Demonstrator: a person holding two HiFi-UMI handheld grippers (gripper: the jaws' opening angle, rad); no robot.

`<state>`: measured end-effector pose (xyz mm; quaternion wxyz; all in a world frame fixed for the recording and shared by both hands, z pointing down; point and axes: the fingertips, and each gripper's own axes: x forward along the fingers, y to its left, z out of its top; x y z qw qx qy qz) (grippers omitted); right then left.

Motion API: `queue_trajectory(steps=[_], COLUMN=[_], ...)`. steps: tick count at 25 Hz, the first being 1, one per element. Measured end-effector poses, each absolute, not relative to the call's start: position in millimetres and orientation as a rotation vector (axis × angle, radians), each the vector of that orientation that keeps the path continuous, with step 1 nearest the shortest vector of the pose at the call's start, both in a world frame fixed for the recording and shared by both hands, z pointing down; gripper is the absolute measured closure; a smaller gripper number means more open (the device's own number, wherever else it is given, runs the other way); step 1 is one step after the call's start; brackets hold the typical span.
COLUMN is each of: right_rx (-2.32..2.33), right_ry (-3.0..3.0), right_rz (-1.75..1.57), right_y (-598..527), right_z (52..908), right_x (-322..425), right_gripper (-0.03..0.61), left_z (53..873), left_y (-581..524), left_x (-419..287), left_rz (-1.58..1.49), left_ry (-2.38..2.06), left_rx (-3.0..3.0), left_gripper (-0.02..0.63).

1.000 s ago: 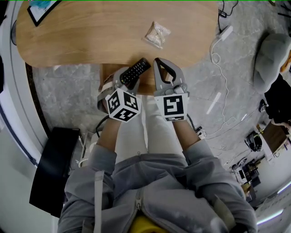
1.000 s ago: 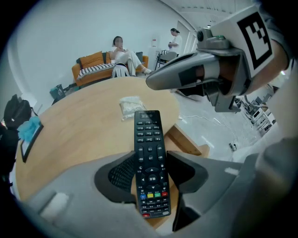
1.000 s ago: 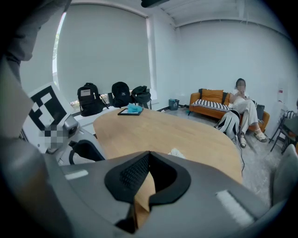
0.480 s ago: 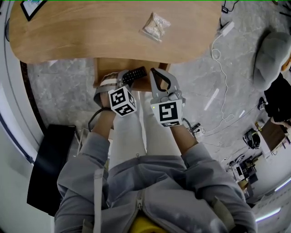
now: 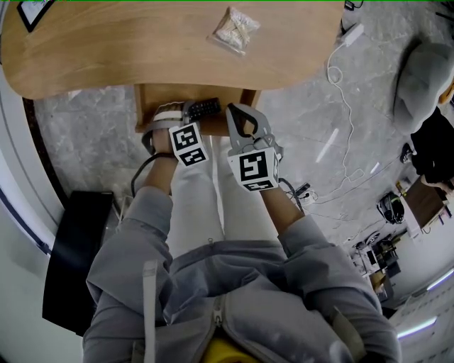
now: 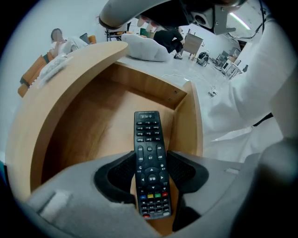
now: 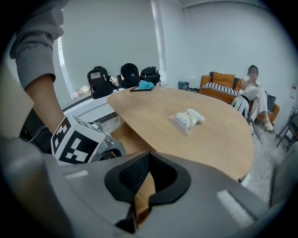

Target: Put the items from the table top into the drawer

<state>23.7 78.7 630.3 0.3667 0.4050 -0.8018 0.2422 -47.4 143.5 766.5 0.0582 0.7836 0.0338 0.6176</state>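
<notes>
A black remote (image 5: 204,108) is gripped by my left gripper (image 5: 193,113), which points steeply down into the open wooden drawer (image 5: 152,96) under the table edge. In the left gripper view the remote (image 6: 151,158) stands lengthwise between the pads of the left gripper (image 6: 151,171), above the drawer's bare inside (image 6: 93,125). My right gripper (image 5: 237,113) hangs beside it at the drawer's right front corner, shut with nothing in it (image 7: 146,158). A clear bag of white pieces (image 5: 235,30) lies on the wooden table (image 5: 106,49); the right gripper view has the bag (image 7: 188,118) too.
A dark-framed flat item (image 5: 32,10) lies at the table's far left corner. A black box (image 5: 74,255) stands on the floor at left. White cables (image 5: 340,85) and a grey beanbag (image 5: 422,78) lie at right. A person sits on an orange sofa (image 7: 253,93).
Both grippers have sunk from the table's edge to the open drawer. The left one has rolled and carried the remote down over the drawer's inside. The right stays shut.
</notes>
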Motion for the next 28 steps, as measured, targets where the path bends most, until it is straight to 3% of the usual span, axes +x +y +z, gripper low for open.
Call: queue_trajectory(steps=[5, 9, 28], right_rx=[1.038, 1.041, 1.171], right_ry=[-2.049, -2.045, -2.041], right_rz=[0.629, 0.631, 0.585], right_y=[84, 83, 26], right_z=[631, 626, 574], right_x=[25, 27, 60], right_gripper=[0.578, 0.578, 0.578], left_z=[773, 761, 628], left_y=[147, 142, 17], left_x=[-46, -43, 12], left_rz=[1.876, 1.82, 1.383], left_ry=[0.151, 0.11, -0.373], left_rx=[2.369, 2.389, 2.599], left_gripper=[0.382, 0.298, 0.305])
